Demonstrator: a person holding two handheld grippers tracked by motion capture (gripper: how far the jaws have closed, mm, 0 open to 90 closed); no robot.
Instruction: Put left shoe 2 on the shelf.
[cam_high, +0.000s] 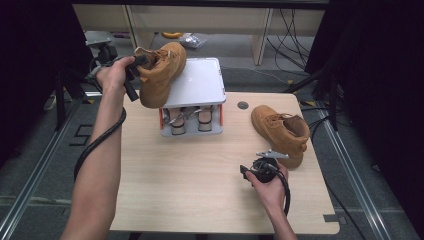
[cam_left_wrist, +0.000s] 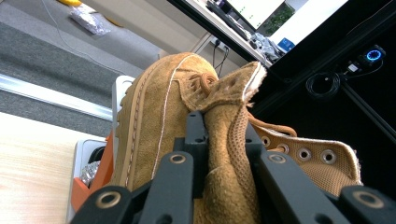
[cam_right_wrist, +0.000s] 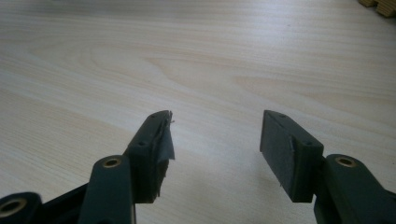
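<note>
Boot (cam_high: 161, 75) hangs off the bench (cam_high: 200, 175), over the grey rack's (cam_high: 197, 82) lid, left gripper (cam_left_wrist: 223, 135) jaws pinching its heel collar, likely for carrying. Second boot (cam_high: 280, 131) stands at the bench's right. Right gripper (cam_right_wrist: 215, 140) jaws spread, idle.

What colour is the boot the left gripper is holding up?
Tan brown suede boot, with lighter stitching; it shows best in the left gripper view.

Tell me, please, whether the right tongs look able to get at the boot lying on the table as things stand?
Probably yes. The right tongs stand open and empty just in front of the boot on the table, with bare table around them and nothing between. The left tongs hold the other boot far off.
</note>
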